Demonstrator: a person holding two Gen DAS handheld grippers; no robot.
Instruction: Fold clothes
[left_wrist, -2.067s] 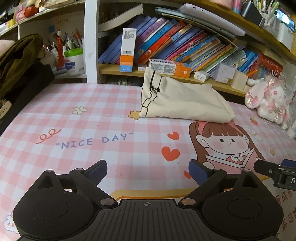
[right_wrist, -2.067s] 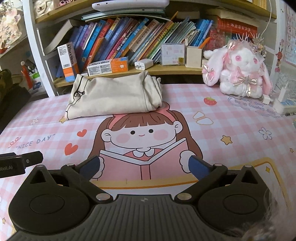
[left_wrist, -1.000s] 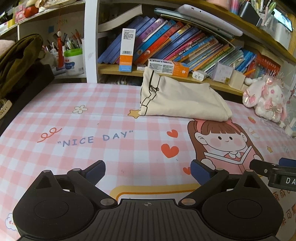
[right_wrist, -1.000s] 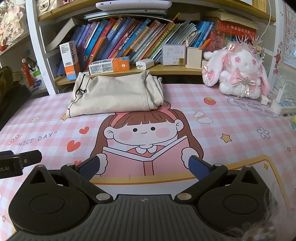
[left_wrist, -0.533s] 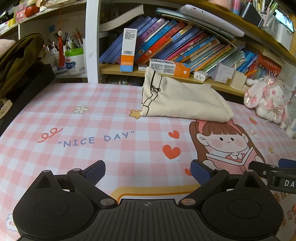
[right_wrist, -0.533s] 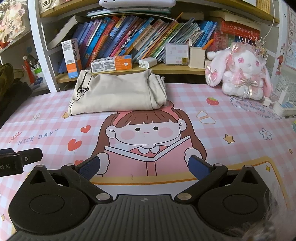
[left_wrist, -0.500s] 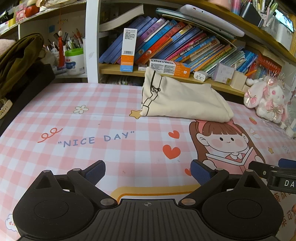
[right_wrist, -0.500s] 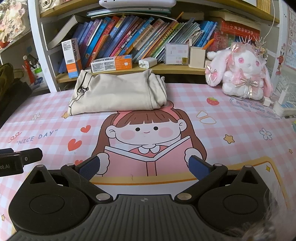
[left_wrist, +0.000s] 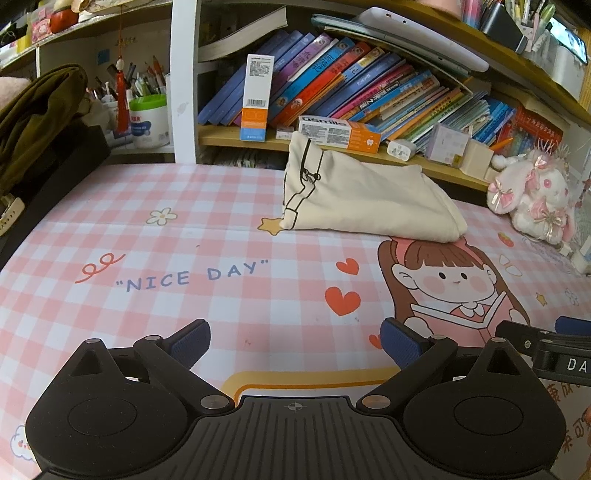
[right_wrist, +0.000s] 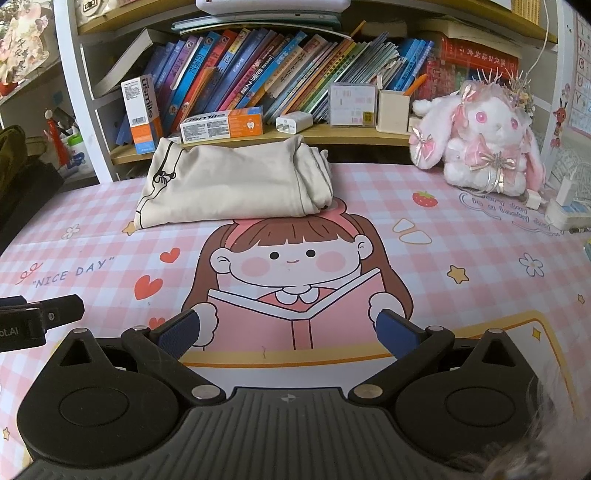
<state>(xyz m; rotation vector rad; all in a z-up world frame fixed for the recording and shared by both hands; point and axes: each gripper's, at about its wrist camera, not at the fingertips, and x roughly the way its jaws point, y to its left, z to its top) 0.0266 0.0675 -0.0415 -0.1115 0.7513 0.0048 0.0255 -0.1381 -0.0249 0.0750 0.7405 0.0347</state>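
A cream garment (left_wrist: 365, 199) (right_wrist: 232, 184), folded into a thick bundle with a black line drawing on its left end, lies at the back of the pink checked desk mat (left_wrist: 207, 236) (right_wrist: 461, 236), against the bookshelf. My left gripper (left_wrist: 295, 341) hovers open near the mat's front edge, far short of the garment, with nothing between its blue pads. My right gripper (right_wrist: 288, 332) also stands open and empty, over the printed cartoon girl. Each gripper's tip shows at the other view's side edge.
A low shelf (right_wrist: 332, 134) of leaning books, toothpaste boxes and a charger runs behind the garment. A pink plush rabbit (right_wrist: 480, 136) and a power strip (right_wrist: 565, 210) sit at the right back. Dark green clothing (left_wrist: 33, 122) is heaped at the left.
Both views shift only slightly; the grippers have drifted a little with their fingers staying open. The folded garment has not moved.
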